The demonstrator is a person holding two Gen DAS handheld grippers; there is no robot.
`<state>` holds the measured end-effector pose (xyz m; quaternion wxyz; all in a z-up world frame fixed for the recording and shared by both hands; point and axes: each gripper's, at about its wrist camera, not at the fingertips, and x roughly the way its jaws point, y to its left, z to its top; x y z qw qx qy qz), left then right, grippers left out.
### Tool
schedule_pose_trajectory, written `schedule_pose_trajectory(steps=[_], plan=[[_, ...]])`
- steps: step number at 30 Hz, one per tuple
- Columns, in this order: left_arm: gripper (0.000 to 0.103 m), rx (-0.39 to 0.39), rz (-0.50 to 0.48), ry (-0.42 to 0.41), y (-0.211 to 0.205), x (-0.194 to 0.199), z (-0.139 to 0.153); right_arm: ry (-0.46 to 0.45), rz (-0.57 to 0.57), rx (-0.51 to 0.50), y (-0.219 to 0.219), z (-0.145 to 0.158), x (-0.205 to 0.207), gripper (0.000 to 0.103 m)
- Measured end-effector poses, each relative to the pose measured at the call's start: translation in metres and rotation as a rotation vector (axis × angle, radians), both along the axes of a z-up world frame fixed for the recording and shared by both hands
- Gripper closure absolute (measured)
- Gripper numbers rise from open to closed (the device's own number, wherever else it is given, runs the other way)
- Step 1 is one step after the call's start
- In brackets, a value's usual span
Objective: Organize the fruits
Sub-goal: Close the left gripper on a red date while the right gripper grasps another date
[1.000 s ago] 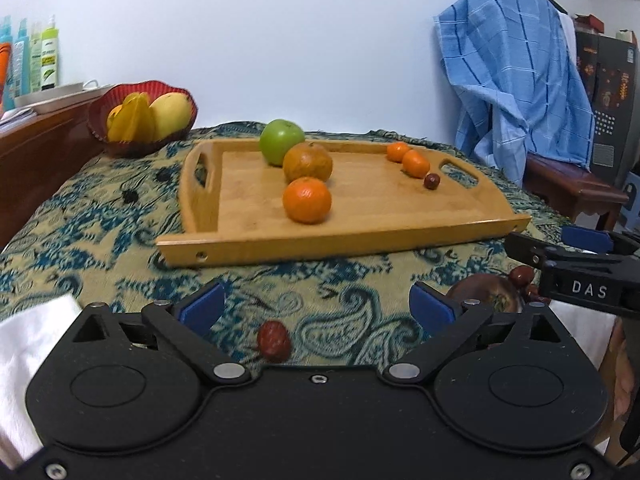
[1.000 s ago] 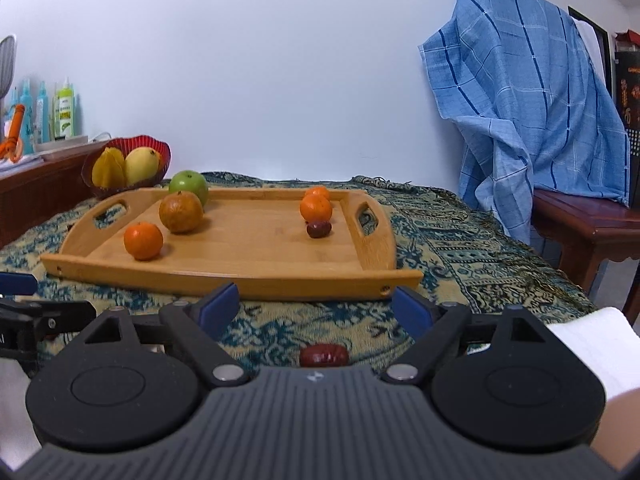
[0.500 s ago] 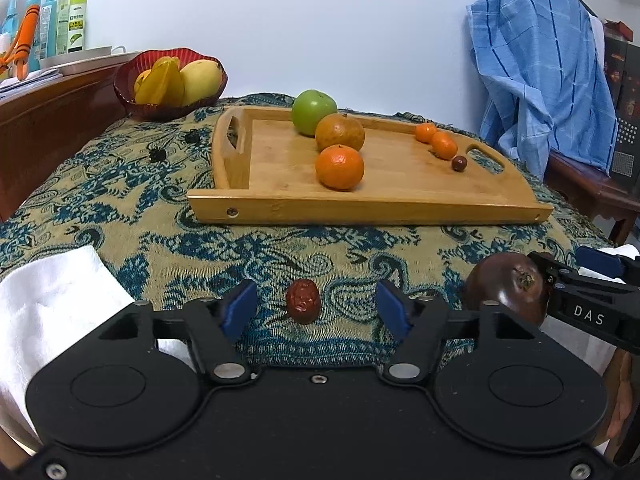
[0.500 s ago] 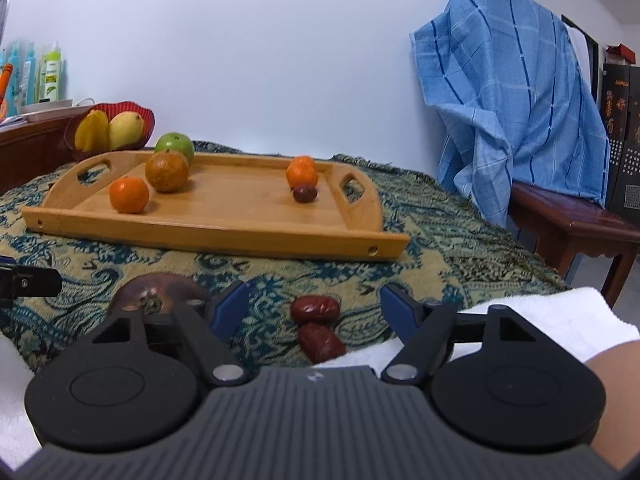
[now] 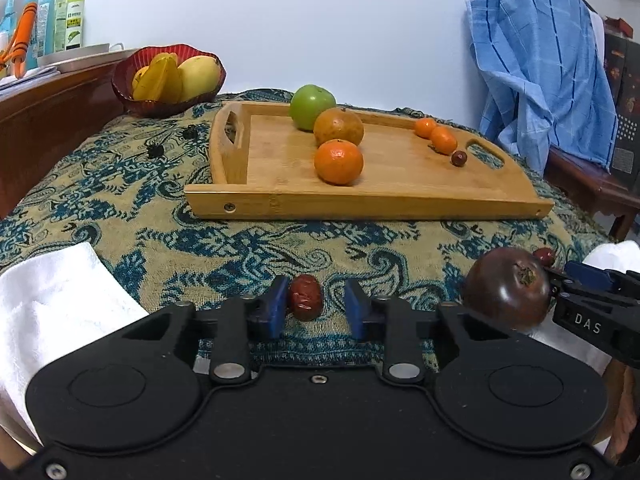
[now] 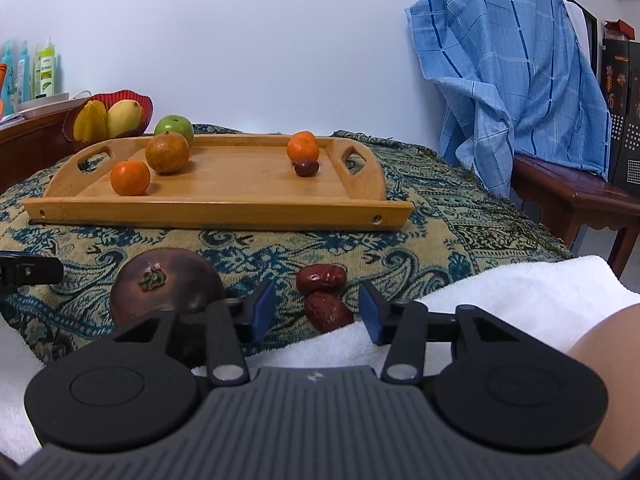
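A wooden tray (image 5: 400,202) on the patterned cloth holds a green apple (image 5: 312,106), a brownish orange (image 5: 339,126), a mandarin (image 5: 339,161), two small oranges (image 5: 444,140) and a red date (image 5: 459,158). My left gripper (image 5: 315,306) is closing around a lone red date (image 5: 306,297) on the cloth; a gap remains at the right pad. My right gripper (image 6: 316,312) is closing around the nearer of two dates (image 6: 328,312), with both pads apart from it; the other date (image 6: 321,279) lies just beyond. A dark purple fruit (image 6: 166,284) rests left of the right gripper.
A red bowl (image 5: 168,80) with yellow fruit stands at the back left by a wooden shelf with bottles (image 5: 48,20). White towels (image 5: 52,300) (image 6: 520,288) lie at the table's near edge. A blue cloth (image 5: 540,60) hangs over a bench on the right.
Both grippers' jaws have narrowed from wide to close around the dates. The dates now sit between the pads, and the dark fruit has come into both views.
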<state>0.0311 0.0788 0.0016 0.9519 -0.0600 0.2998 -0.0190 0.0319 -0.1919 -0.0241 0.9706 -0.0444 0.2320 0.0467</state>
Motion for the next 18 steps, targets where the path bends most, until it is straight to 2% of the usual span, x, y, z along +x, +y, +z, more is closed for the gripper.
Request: schedule_pose_trajectory(steps=[6,11,16,18], plan=[[0.075,0.018,-0.002,-0.003,-0.0024,-0.0010,-0.0008,0.012,0.008,-0.030,0.0050,-0.0027,-0.0041,0.055],[0.076,0.017,0.003,-0.002,-0.0021,-0.0008,-0.0010,0.022,-0.001,-0.017,0.0024,-0.0028,-0.0016,0.064],[0.080,0.017,0.014,-0.002,-0.0012,-0.0005,-0.0008,0.023,-0.007,-0.009,0.0008,-0.0030,-0.0006,0.074],[0.084,0.009,0.025,-0.003,0.0001,-0.0004,-0.0004,0.026,-0.004,0.003,-0.0010,-0.0026,-0.0001,0.074]])
